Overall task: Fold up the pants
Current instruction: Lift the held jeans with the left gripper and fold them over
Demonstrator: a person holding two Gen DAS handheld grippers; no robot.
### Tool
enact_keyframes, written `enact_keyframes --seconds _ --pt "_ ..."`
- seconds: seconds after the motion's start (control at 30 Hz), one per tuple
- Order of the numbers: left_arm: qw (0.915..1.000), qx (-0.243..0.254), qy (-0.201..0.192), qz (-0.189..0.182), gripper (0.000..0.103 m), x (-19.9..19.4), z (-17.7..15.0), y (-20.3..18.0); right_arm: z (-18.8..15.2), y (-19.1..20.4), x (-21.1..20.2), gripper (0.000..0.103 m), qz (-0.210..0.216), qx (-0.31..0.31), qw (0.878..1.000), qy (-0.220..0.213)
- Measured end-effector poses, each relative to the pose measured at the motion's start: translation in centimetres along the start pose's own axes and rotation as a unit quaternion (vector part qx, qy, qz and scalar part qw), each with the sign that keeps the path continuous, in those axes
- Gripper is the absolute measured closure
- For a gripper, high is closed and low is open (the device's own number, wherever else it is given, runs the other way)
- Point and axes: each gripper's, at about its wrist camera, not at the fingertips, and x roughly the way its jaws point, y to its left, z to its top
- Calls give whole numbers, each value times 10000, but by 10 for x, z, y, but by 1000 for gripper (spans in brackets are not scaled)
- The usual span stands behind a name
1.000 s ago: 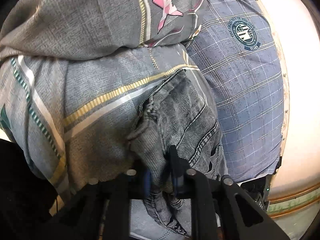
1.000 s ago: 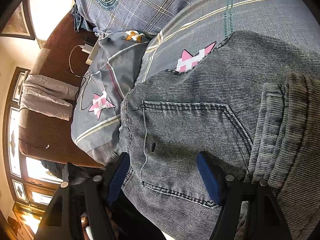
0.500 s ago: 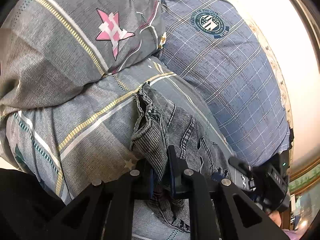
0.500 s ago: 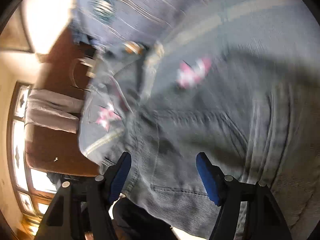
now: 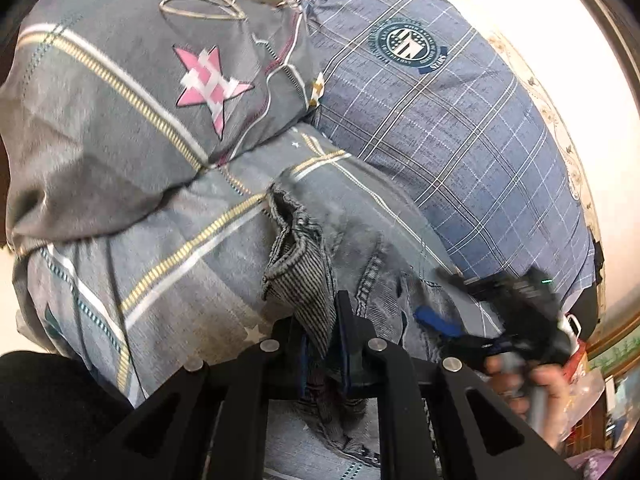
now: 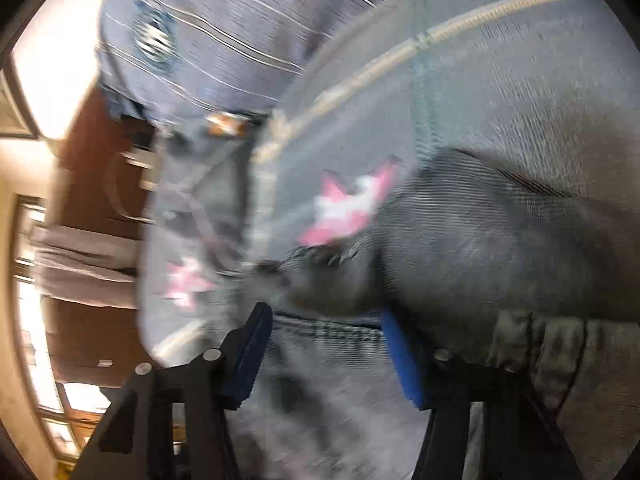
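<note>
Left gripper (image 5: 322,330): your jaws are clamped on a bunched ridge of the grey jeans (image 5: 352,240); the ribbed edge of the denim stands up between the fingers.

Right gripper (image 6: 324,340): your blue pads (image 6: 402,356) stand apart with denim lying between them, nothing pinched. This view is smeared by motion, so fine detail is lost.

Jeans: they lie on the grey striped quilt (image 5: 168,248), just below the pillow with the pink star (image 5: 210,80). From the left camera your right gripper (image 5: 436,322) sits at the side of the jeans away from that star pillow.

Step in hand: likely gathering the second corner. Bring the right pads down over a seam, not loose cloth, and close on the denim only, leaving the quilt beneath it free. Match the left grip's height before you lift, so the fold line runs straight.

Writing: the blue plaid pillow (image 5: 460,128), beside the star pillow, carries a round crest (image 5: 408,46); its ring lettering is too small to read.
</note>
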Motion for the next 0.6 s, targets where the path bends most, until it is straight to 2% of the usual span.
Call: enact_keyframes --seconds 0.07,0.1,0.13,0.17,0.2,0.27,0.3,0.4,0.47,0.6 --pt "10000 21 -4 9 91 0 0 0 -2 13 -11 38 170 -261 9993 -190" --pt "10000 45 -18 37 91 1 0 -1 -2 18 -9 30 -6 -470 9983 -349" --pt "10000 61 -3 44 91 1 0 -3 1 13 3 26 -255 -476 9982 -241" --pt "10000 91 -5 30 91 0 0 -5 5 1 22 26 -504 -335 9981 104" --pt "9998 167 -54 41 91 -3 1 -10 7 0 27 27 -534 -373 9978 84" --pt "9994 320 -128 56 91 -8 2 -20 5 11 11 27 -177 -311 9993 93" --pt "9990 411 -161 53 92 -10 2 -27 3 17 -4 27 157 -345 9993 -16" --pt "9938 1036 -405 71 92 -21 -3 -61 -16 14 -68 27 211 -600 9961 -617" --pt "9868 1531 -532 26 92 -28 -12 -90 -32 -7 -100 27 104 -485 9953 -832" --pt "9607 2670 -707 -271 94 -43 -45 -159 -67 -63 -169 27 0 -247 9903 -1367"
